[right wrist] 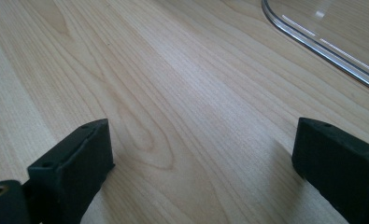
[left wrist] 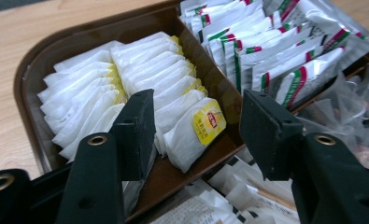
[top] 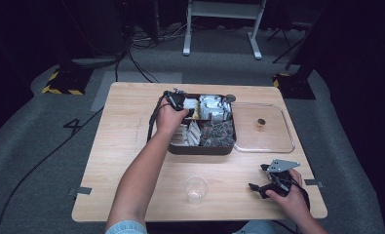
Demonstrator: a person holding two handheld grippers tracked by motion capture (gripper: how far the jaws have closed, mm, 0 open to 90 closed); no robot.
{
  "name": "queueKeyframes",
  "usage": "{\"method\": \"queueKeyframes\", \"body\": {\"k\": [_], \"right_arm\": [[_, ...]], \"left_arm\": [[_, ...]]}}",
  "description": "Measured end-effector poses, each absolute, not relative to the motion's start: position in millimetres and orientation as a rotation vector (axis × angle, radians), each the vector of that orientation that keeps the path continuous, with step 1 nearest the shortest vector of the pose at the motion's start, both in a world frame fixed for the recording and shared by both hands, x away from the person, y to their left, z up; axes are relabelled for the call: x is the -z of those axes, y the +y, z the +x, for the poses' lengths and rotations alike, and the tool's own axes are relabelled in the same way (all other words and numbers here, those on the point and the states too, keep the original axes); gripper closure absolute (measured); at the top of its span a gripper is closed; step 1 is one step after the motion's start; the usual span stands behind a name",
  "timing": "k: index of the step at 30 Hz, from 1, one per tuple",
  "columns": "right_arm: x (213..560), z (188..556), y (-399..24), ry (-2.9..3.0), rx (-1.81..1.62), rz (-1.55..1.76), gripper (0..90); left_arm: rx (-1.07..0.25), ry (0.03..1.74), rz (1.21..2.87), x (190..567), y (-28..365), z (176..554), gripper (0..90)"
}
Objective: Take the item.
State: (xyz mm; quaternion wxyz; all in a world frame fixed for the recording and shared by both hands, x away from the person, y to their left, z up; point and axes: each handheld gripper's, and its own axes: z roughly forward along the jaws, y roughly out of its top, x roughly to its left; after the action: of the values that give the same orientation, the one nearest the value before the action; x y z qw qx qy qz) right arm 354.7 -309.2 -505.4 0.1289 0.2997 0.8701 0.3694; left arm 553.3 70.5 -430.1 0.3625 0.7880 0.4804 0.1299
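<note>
Left gripper view puts my left gripper [left wrist: 196, 135] just over the brown organiser tray [left wrist: 37, 65], jaws apart, with nothing between them yet. Nearest them, and roughly centred in the gap, is the front tea bag [left wrist: 191, 133], a white paper sachet with a yellow label, first in a row that stands on edge in the tray's corner compartment. To take it cleanly I judge I should come down so one jaw slips behind that front sachet and the other stays in front of it, then close on its flat faces near the top edge. Closing too deep or too wide would likely catch two or three bags at once, since they lean tight against each other.

That sachet leans back against its row, labelled end up and toward the divider wall; its long axis runs from the compartment floor up and away from my jaws. Beyond the divider stand the silver packets [left wrist: 275, 60] with red and green stripes.

From the high view, my right gripper [top: 263, 178] rests near the front edge of the tabletop [top: 131, 117], jaws apart and empty, well away from the tray. A clear plastic cup [top: 196, 189] stands nearby, and the clear lid [top: 290, 141] lies farther off, beside the tray.
</note>
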Motion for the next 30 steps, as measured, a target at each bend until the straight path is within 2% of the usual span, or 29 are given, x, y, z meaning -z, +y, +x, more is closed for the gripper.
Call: {"method": "queueKeyframes", "body": {"k": [2,6,25,27,28,30], "right_arm": [[505.4,354.6,-309.2,2.529,-1.075,0.870,5.6],[505.4,354.3,-309.0,2.524,-1.076,0.866,6.2],[505.4,353.6,-309.0,2.522,-1.079,0.865,7.4],[505.3,353.2,-309.2,2.520,-1.080,0.860,8.0],[505.2,353.0,-309.2,2.520,-1.080,0.862,8.1],[505.3,353.1,-309.2,2.521,-1.081,0.861,8.1]], "left_arm": [[-0.310,1.262,2.041,433.9,68.1,557.9,51.2],[-0.285,1.292,2.044,438.2,66.9,561.3,53.7],[-0.260,1.323,2.150,455.2,54.3,579.7,58.5],[-0.264,1.322,2.162,455.8,52.8,580.1,62.5],[-0.266,1.321,2.171,455.6,52.3,580.1,68.7],[-0.260,1.318,2.182,455.0,51.6,580.0,71.6]]}}
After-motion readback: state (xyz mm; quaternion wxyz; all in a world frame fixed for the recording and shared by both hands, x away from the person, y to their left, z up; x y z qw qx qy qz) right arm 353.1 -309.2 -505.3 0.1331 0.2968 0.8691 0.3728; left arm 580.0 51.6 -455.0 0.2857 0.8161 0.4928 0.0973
